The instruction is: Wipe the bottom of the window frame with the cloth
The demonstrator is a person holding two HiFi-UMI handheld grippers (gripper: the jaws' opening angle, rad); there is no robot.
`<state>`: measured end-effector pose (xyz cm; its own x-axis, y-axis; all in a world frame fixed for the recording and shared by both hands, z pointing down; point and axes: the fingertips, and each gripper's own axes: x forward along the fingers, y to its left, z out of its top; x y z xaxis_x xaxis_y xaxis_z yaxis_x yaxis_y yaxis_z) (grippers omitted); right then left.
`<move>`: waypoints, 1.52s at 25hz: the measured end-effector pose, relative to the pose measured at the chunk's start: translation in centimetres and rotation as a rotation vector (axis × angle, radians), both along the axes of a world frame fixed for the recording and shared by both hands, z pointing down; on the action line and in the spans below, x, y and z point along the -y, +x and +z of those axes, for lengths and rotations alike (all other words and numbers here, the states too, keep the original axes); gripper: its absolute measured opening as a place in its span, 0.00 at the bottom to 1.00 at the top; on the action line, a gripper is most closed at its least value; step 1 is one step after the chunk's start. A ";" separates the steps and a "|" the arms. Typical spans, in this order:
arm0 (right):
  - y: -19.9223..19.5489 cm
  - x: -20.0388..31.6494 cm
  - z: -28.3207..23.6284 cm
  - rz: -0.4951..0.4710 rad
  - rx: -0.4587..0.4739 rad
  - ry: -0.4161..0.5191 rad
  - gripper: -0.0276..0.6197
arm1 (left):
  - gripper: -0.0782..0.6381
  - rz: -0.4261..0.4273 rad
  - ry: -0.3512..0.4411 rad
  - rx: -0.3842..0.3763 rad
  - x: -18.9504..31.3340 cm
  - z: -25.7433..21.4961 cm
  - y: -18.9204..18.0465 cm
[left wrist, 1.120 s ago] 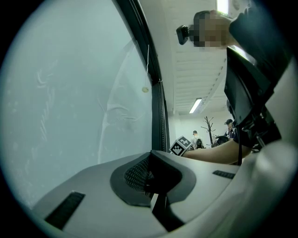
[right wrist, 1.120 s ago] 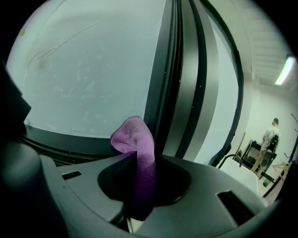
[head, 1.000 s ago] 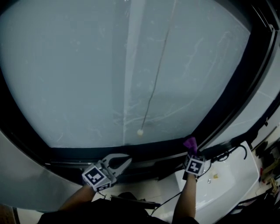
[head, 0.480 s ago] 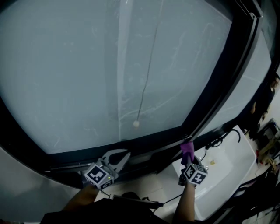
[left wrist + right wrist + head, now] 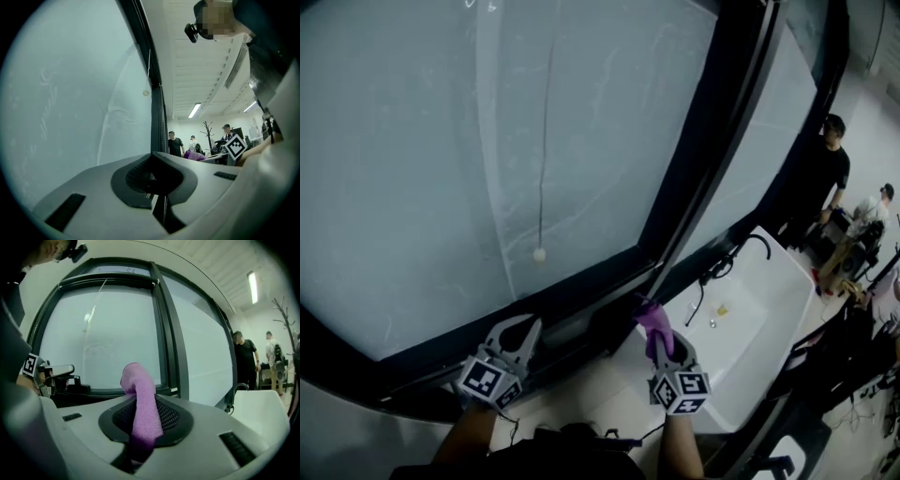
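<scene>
Your right claw (image 5: pixel 660 345), clenched on the purple cloth (image 5: pixel 653 322), has drawn back from the window frame (image 5: pixel 577 298). Your left claw (image 5: pixel 517 328) stays closed, empty, near the frame.

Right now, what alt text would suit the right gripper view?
The right gripper is shut on a purple cloth that sticks up before a dark window frame. A white sink lies at right, with people beyond.
</scene>
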<state>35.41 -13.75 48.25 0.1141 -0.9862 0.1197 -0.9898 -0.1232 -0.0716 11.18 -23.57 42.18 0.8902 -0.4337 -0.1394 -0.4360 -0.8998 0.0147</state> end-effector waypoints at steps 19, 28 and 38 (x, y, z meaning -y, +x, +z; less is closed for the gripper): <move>-1.7 1.2 -3.4 -0.208 -0.043 0.136 0.16 | 0.11 -0.156 0.004 -0.075 -2.5 -1.3 0.4; -1.9 1.1 -3.4 -0.236 -0.030 0.119 0.16 | 0.11 -0.152 0.101 0.020 -3.8 -2.2 1.3; -2.3 0.1 -2.8 -0.244 -0.024 0.080 0.16 | 0.11 -0.111 0.089 -0.031 -4.5 -1.6 1.0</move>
<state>33.07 -13.87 45.41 -0.1267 -0.9911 0.0399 -0.9911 0.1248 -0.0472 12.15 -19.04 40.61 0.8321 -0.5140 -0.2083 -0.5335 -0.8444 -0.0476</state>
